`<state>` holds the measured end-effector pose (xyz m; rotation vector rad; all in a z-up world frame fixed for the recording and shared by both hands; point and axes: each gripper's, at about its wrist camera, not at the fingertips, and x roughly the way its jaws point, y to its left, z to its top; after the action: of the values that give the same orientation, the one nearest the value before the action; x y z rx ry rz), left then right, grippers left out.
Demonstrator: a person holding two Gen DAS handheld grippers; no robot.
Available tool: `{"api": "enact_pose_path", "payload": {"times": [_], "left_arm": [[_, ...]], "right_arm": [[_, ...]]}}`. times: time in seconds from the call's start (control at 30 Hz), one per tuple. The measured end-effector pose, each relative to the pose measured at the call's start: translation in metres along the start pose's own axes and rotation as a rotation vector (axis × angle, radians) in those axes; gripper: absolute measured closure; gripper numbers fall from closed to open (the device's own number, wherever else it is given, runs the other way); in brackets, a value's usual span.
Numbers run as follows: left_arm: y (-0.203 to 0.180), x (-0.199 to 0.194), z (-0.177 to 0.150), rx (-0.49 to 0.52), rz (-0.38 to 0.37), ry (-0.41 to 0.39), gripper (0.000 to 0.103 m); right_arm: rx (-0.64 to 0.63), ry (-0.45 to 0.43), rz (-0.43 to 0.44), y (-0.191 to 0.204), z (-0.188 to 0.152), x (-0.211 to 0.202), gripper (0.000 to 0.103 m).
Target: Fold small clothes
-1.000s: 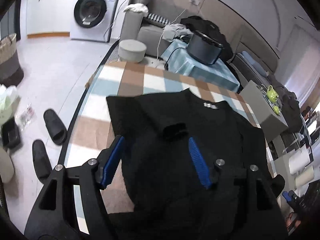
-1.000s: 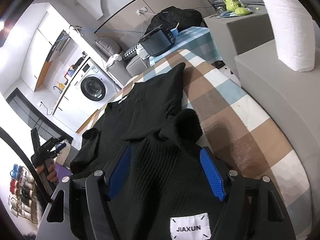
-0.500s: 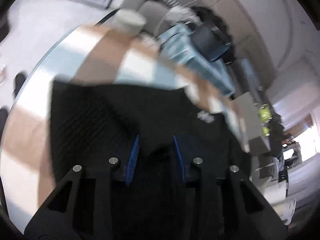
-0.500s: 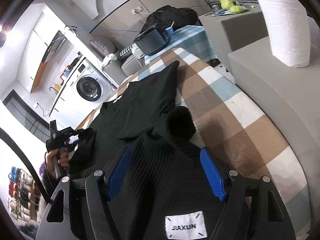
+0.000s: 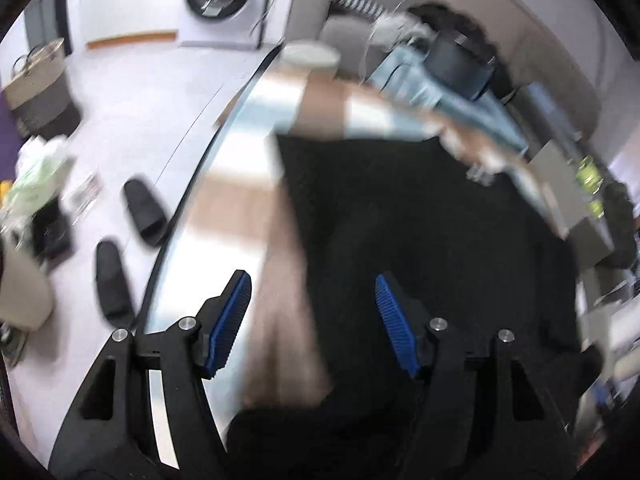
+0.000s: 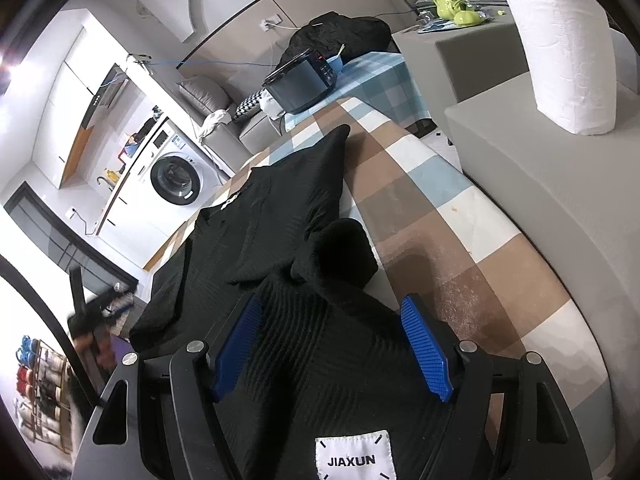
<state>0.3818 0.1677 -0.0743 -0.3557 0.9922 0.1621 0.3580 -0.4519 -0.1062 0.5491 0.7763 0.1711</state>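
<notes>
A white washing machine is seen at the left of the right wrist view, under white cabinets. Grey upholstered blocks are ranged at the right. Pale floor and black slippers are shown at the left of the blurred left wrist view.

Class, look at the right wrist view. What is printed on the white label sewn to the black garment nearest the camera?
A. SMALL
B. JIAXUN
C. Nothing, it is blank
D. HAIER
B: the white label on the black garment reads JIAXUN in dark capital letters, with short marks at its corners.
</notes>
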Motion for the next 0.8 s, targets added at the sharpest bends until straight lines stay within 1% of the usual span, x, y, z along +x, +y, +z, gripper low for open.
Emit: {"api": "enact_pose_path", "payload": {"times": [0.07, 0.13, 0.2, 0.3, 0.33, 0.37, 0.4, 0.43, 0.47, 0.53, 0.57, 0.63, 0.67, 0.73, 0.77, 0.8], "left_arm": [[0.016, 0.001, -0.02, -0.018, -0.033, 0.028, 0.041], [0.024, -0.001, -0.037, -0.037, -0.079, 0.043, 0.041], [0.028, -0.008, -0.047, -0.041, -0.094, 0.026, 0.041], [0.03, -0.018, -0.057, -0.039, -0.154, 0.021, 0.041], [0.03, -0.02, -0.06, -0.034, -0.149, 0.02, 0.041], [0.028, -0.02, -0.062, -0.009, -0.123, 0.016, 0.041], [0.026, -0.017, -0.064, 0.003, -0.106, 0.015, 0.044], [0.02, -0.014, -0.061, 0.016, -0.087, 0.018, 0.052], [0.018, -0.011, -0.062, 0.023, -0.084, 0.018, 0.056], [0.017, -0.01, -0.06, 0.019, -0.072, -0.001, 0.073], [0.02, -0.012, -0.06, 0.002, -0.067, -0.013, 0.076], [0.028, -0.011, -0.054, -0.029, -0.036, -0.033, 0.077], [0.034, -0.012, -0.054, -0.056, -0.006, -0.047, 0.077], [0.044, -0.015, -0.053, -0.086, 0.02, -0.057, 0.077], [0.048, -0.018, -0.055, -0.098, 0.016, -0.058, 0.077], [0.052, -0.023, -0.057, -0.106, -0.01, -0.065, 0.077]], "right_arm": [[0.0, 0.004, 0.01, 0.001, -0.001, 0.0, 0.029], [-0.006, 0.01, 0.016, 0.004, -0.002, 0.001, 0.029], [-0.016, 0.009, 0.023, 0.007, -0.003, -0.001, 0.029], [-0.023, 0.009, 0.023, 0.011, -0.003, -0.002, 0.028], [-0.027, 0.009, 0.023, 0.012, -0.004, -0.003, 0.028], [-0.03, 0.007, 0.022, 0.013, -0.004, -0.004, 0.028], [-0.03, 0.004, 0.022, 0.013, -0.003, -0.004, 0.028], [-0.027, 0.0, 0.024, 0.012, -0.003, -0.004, 0.028], [-0.024, -0.002, 0.025, 0.012, -0.003, -0.004, 0.027], [-0.025, 0.006, 0.022, 0.013, -0.004, -0.002, 0.027], [-0.029, 0.009, 0.022, 0.014, -0.004, -0.001, 0.027], [-0.039, 0.011, 0.018, 0.015, -0.004, -0.001, 0.027], [-0.04, 0.007, 0.015, 0.014, -0.004, -0.002, 0.027], [-0.035, 0.01, 0.001, 0.012, -0.004, -0.002, 0.027], [-0.034, 0.013, -0.008, 0.01, -0.003, -0.002, 0.027], [-0.034, 0.014, -0.013, 0.009, -0.003, -0.002, 0.027]]}}
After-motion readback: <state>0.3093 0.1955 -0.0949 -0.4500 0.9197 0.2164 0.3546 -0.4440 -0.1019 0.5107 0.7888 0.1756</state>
